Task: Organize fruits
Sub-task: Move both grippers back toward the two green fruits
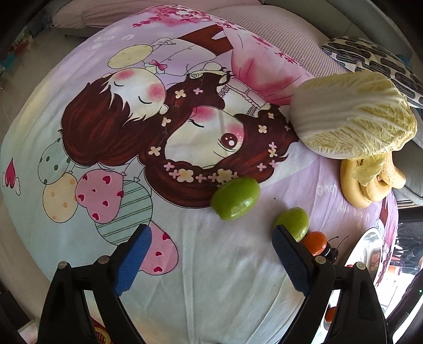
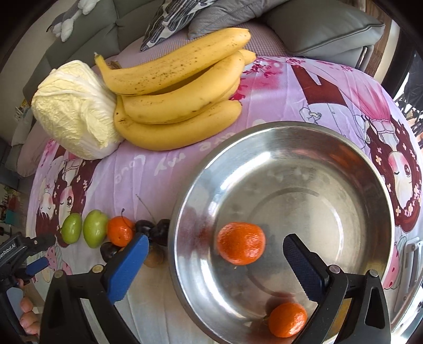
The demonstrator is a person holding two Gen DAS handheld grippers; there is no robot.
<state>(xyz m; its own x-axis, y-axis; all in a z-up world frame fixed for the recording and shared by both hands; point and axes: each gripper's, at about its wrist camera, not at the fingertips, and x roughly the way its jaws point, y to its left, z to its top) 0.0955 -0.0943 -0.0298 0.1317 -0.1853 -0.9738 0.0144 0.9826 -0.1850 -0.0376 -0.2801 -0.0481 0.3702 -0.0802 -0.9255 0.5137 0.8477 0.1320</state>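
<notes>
In the right wrist view a steel bowl (image 2: 343, 169) holds two tangerines, one mid-bowl (image 2: 241, 243) and one at the near rim (image 2: 287, 319). My right gripper (image 2: 214, 251) is open above the bowl, the mid-bowl tangerine loose between its fingers. Left of the bowl lie a third tangerine (image 2: 120, 230), dark cherries (image 2: 156, 230) and two green fruits (image 2: 95, 231) (image 2: 71, 227). In the left wrist view my left gripper (image 1: 211, 238) is open and empty, just short of the green fruits (image 1: 235, 198) (image 1: 294, 222). The tangerine (image 1: 316, 242) and the bowl's rim (image 1: 370, 243) show at right.
A bunch of bananas (image 2: 179, 90) and a napa cabbage (image 2: 74, 111) lie at the back of the cartoon-print cloth (image 1: 211, 277); they also show in the left wrist view, cabbage (image 1: 354, 116) over bananas (image 1: 370, 185). Grey sofa cushions (image 2: 317, 23) stand behind. The left gripper (image 2: 29, 254) shows at lower left.
</notes>
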